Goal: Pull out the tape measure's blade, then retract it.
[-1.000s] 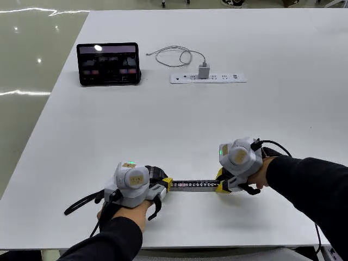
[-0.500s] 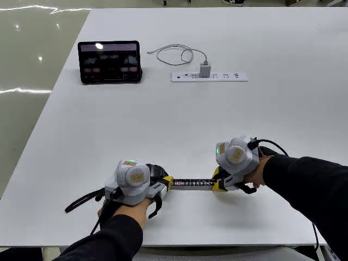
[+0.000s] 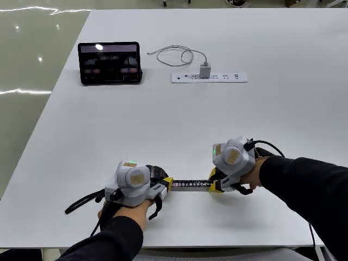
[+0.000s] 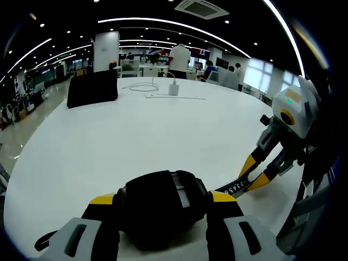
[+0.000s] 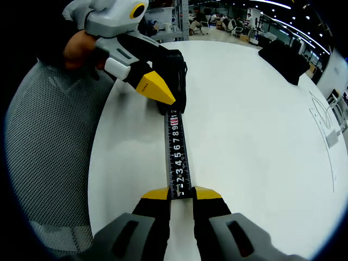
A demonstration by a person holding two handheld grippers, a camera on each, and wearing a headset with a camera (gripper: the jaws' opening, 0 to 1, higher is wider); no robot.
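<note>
Shifted leftward since a second ago: right hand-held gripper (image 3: 213, 186), jaws pinched on the tip of the blade (image 3: 190, 184), less blade out. Left hand-held gripper (image 3: 162, 182) clamped around the black tape measure case (image 4: 160, 204), near the front edge of the white desk (image 3: 217, 119). Probably mid-retraction; next, feeding the tip back slowly and straight. Farther off, tablet (image 3: 109, 62) and power strip (image 3: 209, 77); bright open office beyond.

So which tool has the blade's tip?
The right tool, jaws pinched on the end of the blade; the left tool instead clamps the black case.
</note>
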